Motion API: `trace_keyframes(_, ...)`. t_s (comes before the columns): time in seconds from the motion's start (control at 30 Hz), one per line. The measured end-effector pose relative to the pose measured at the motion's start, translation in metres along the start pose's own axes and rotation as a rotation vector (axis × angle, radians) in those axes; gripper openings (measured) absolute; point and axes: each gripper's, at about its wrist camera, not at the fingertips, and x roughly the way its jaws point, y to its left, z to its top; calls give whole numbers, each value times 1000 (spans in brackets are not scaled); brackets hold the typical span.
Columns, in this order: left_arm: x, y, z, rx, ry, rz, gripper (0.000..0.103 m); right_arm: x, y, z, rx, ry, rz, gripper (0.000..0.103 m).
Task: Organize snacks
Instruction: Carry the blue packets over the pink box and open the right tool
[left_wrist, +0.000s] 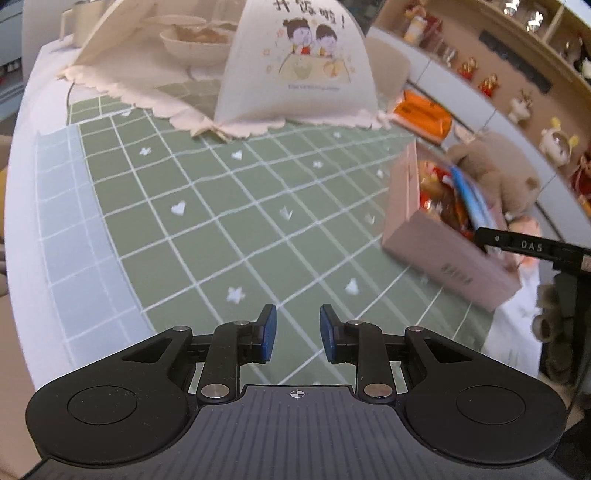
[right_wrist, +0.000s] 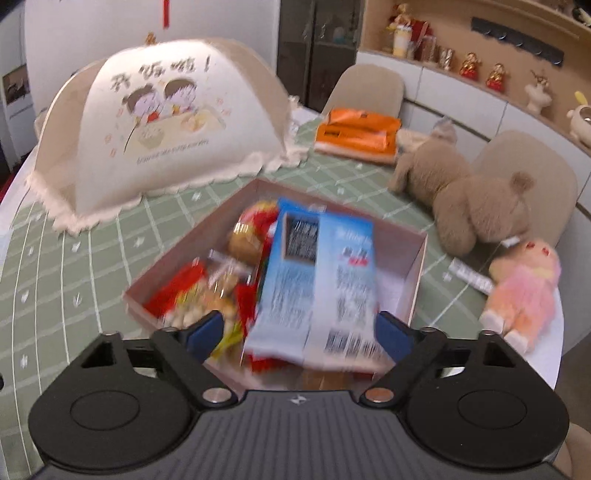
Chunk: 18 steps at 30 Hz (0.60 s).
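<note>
Several snacks boxed: a pink box (right_wrist: 415, 273) just ahead of the right hand-held gripper (right_wrist: 301, 332) already holds red-wrapped snacks (right_wrist: 258, 218), yellowish packets (right_wrist: 221, 291) and a blue-and-white snack packet (right_wrist: 317, 280).
Right hand-held gripper: jaws wide apart, blue pads on either side of the near end of the blue-and-white packet; blur hides whether the pads press on it, so I cannot tell if it is gripped or let go.
Blue-and-white packet: lies lengthwise over the other snacks, its near end overhanging the box's near wall between the right jaws; it looks not fully settled.
Left hand-held gripper (left_wrist: 297, 332): jaws part-way open with nothing between them, over bare green checked cloth on the worktop (left_wrist: 221, 229).
Box from the left side: well off to the right of the left hand-held gripper, with one finger of the right one reaching over its near corner.
Loose snacks: none visible on the cloth in front of either hand-held gripper.
Possibly left: an orange package (right_wrist: 356, 134) far ahead and right of the right hand-held gripper, beyond the box; I cannot tell whether it is a snack.
Not task items: food cover (right_wrist: 162, 125), brown plush bear (right_wrist: 476, 206), pink plush doll (right_wrist: 524, 291).
Progress, as a judgement: near the end; what seems left is seating the blue-and-white packet down inside the box.
</note>
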Motion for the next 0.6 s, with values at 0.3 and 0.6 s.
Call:
trace_keyframes(0.3, 3, -22, -14, 93, 21, 32, 29, -4, 1, 2, 37, 50, 10, 62)
trace_keyframes(0.6, 13, -49, -29, 152, 75, -9, 29, -54, 47, -38, 5, 159, 51, 70)
